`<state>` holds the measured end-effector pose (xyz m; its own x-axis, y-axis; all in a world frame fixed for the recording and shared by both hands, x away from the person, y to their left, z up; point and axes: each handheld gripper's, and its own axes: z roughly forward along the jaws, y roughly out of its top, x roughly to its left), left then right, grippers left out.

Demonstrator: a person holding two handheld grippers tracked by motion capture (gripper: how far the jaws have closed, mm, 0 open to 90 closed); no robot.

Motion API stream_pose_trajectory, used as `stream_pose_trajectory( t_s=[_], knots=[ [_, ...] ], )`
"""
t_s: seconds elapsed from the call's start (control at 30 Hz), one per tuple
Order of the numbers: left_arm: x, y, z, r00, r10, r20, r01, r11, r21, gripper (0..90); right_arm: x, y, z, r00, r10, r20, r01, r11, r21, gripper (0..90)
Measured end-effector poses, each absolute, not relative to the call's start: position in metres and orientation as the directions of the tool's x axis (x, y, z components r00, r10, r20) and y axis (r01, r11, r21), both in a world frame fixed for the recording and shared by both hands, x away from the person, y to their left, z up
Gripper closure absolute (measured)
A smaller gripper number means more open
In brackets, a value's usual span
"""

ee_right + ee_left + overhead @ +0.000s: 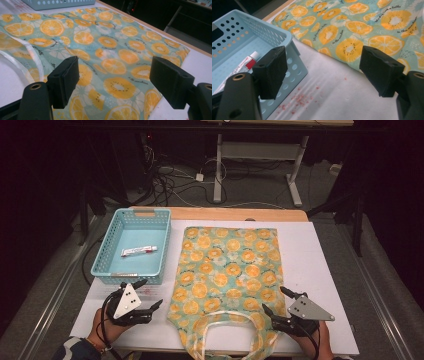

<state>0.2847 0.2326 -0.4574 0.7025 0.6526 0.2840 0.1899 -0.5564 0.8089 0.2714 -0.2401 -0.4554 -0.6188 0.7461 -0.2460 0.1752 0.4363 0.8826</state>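
Observation:
A teal cloth bag (pixel 227 270) printed with orange slices lies flat on the white table cover (pixel 310 255), its pale handles (pixel 235 332) toward the near edge. My left gripper (pixel 150 295) hovers open just left of the bag, near the front corner of a light blue basket (pixel 112 251). In the left gripper view the bag (pixel 362 27) lies ahead beyond empty jaws. My right gripper (pixel 276 300) stands open at the bag's near right corner. The right gripper view has the bag (pixel 107 47) spread under empty jaws.
The basket (pixel 292 57) holds a white tube with a red cap (pixel 138 251), also seen as the tube (pixel 244 65) through the basket wall. Pink crumbs (pixel 299 98) dot the cover. A wooden table edge (pixel 235 213) runs behind; cables lie on the floor beyond.

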Motion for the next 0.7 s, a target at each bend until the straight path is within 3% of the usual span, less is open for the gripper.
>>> stream_pose_trajectory(
  t_s=[0.7],
  knots=[
    [0.277, 0.242, -0.460, 0.682, 0.664, 0.308, 0.206, -0.578, 0.789, 21.9, 0.301, -0.245, -0.444, -0.585, 0.767, -0.263, 0.211, 0.458, 0.864, 33.2]
  ],
)
